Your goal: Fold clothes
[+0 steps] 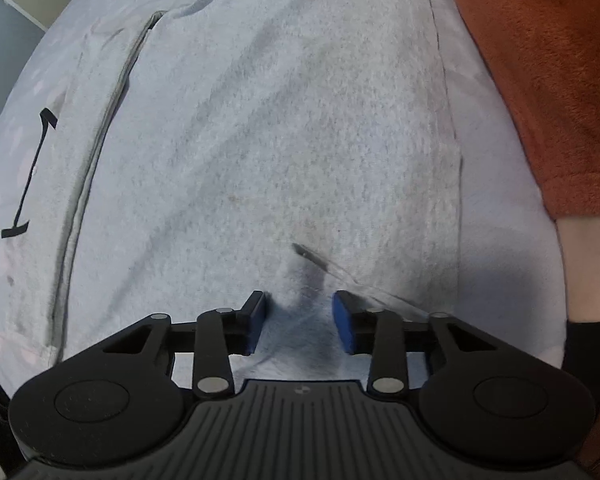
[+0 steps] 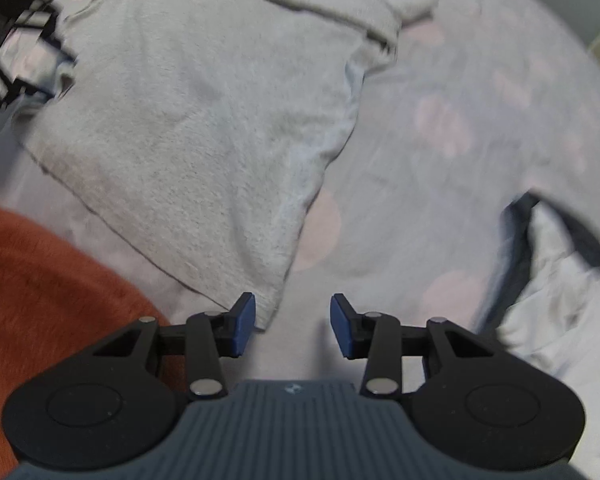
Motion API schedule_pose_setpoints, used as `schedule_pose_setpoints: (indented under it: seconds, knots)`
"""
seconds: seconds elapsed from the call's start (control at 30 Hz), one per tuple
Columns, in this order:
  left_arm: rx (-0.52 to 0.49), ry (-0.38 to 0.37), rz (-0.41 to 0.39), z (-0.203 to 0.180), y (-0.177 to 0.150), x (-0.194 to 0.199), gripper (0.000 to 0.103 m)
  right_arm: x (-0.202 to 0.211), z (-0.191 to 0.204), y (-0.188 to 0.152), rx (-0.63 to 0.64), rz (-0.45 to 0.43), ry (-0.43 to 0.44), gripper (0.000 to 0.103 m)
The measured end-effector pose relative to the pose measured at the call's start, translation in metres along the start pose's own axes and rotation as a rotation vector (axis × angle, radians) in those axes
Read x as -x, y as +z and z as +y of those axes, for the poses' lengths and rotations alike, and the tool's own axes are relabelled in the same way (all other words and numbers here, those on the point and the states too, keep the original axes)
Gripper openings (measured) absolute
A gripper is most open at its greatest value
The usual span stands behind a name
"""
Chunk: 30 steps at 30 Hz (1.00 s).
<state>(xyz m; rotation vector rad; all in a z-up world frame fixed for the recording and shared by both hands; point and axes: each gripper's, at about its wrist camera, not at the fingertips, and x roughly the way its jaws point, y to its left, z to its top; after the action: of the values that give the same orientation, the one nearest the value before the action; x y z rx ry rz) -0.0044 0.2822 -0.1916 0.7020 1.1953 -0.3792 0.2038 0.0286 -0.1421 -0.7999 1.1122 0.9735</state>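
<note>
While both grippers hover low over the bed, a light grey fleece garment (image 1: 260, 120) lies spread flat on a pale bedsheet (image 2: 480, 100) printed with faint pink dots. Left gripper (image 1: 299, 322): jaws released, blue pads (image 1: 342, 322) apart, a raised fold of the grey fabric sits between them, not pinched. A seam or hem runs down the garment's left side in the left wrist view, black T-shaped tape mark (image 1: 30, 172) on the sheet just beside it. Right gripper (image 2: 293, 326): jaws also apart, holding nothing; its left pad (image 2: 244, 326) is just beside, maybe touching, the garment's near corner (image 2: 268, 304). Rust-orange fuzzy sleeve (image 2: 40, 280) at the left edge of the right view, same orange at right in the left view. White and dark grey cloth (image 2: 560, 280) bunched at right, well apart from the garment. Black-and-white striped fabric (image 2: 24, 52) top left, partly under the garment's edge. Right view is motion-blurred.
</note>
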Motion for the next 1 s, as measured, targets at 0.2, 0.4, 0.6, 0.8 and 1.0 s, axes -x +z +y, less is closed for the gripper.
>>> schedule_pose_setpoints:
  seconds: [0.2, 0.4, 0.6, 0.8, 1.0]
  knots:
    - [0.046, -0.001, -0.038, -0.006, -0.006, 0.004, 0.024, -0.020, -0.003, -0.001, -0.111, 0.026, 0.098, 0.033]
    - [0.151, 0.019, -0.070, -0.006, -0.021, 0.025, 0.007, -0.009, 0.009, -0.007, -0.105, -0.003, 0.096, 0.007]
    - [0.400, 0.107, -0.171, 0.021, -0.052, 0.069, 0.006, 0.025, 0.011, 0.002, -0.120, -0.090, 0.054, 0.006]
    - [0.660, 0.215, -0.317, 0.046, -0.088, 0.124, 0.006, 0.059, 0.007, 0.017, -0.167, -0.178, 0.006, 0.006]
    - [0.791, 0.352, -0.464, 0.046, -0.102, 0.173, 0.005, 0.100, 0.007, 0.020, -0.240, -0.278, -0.017, 0.006]
